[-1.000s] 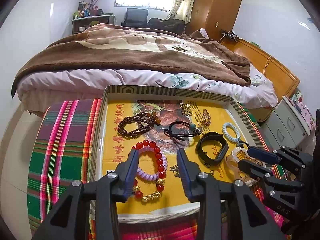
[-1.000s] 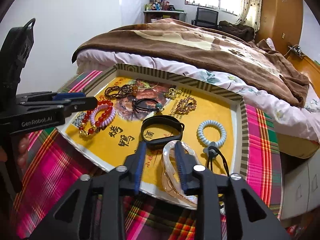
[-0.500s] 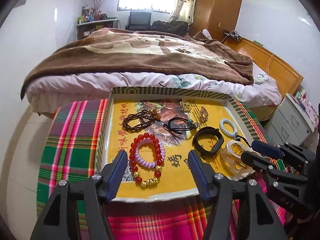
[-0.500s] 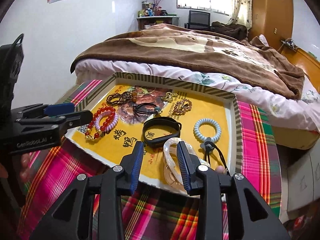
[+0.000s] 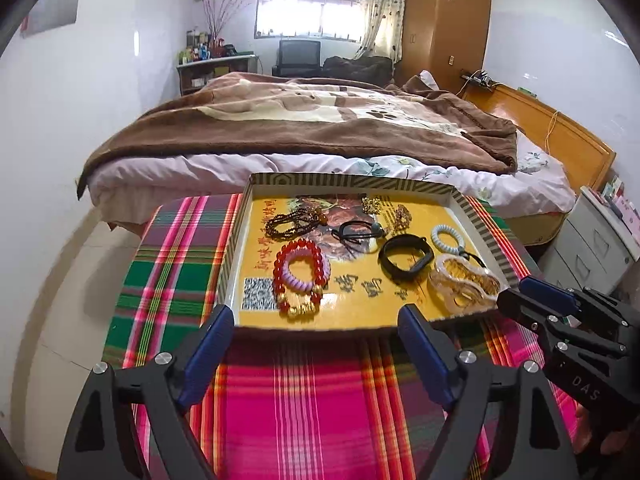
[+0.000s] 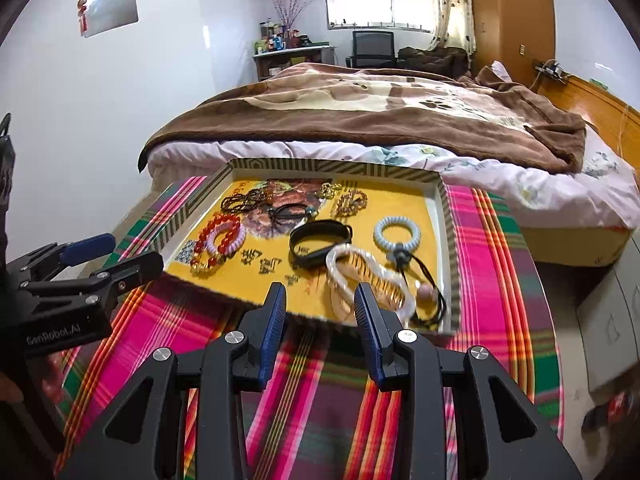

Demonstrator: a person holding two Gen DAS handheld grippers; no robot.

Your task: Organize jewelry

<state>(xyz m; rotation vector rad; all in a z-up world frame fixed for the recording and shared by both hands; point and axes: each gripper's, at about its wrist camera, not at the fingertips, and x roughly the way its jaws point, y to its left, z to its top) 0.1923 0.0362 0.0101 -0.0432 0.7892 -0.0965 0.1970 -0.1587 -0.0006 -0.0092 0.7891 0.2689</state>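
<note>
A striped-rim tray (image 5: pixel 352 180) with a yellow liner holds the jewelry; it also shows in the right wrist view (image 6: pixel 332 168). In it lie a red bead bracelet (image 5: pixel 298 276) around a purple coil, a brown bead strand (image 5: pixel 292 222), a black band (image 5: pixel 406 258), a pale blue coil tie (image 5: pixel 446 238) and a pearly hair claw (image 5: pixel 464 284). My left gripper (image 5: pixel 316 320) is open and empty, just in front of the tray's near edge. My right gripper (image 6: pixel 320 298) is open and empty, in front of the hair claw (image 6: pixel 368 276).
The tray rests on a table with a plaid cloth (image 5: pixel 304 396). A bed with a brown blanket (image 5: pixel 304 120) stands right behind it. White drawers (image 5: pixel 592 240) stand to the right, a wooden wardrobe (image 5: pixel 444 20) at the back.
Both grippers have pulled back from over the tray to in front of its near edge. The left jaws have opened much wider; the right jaws have opened a little.
</note>
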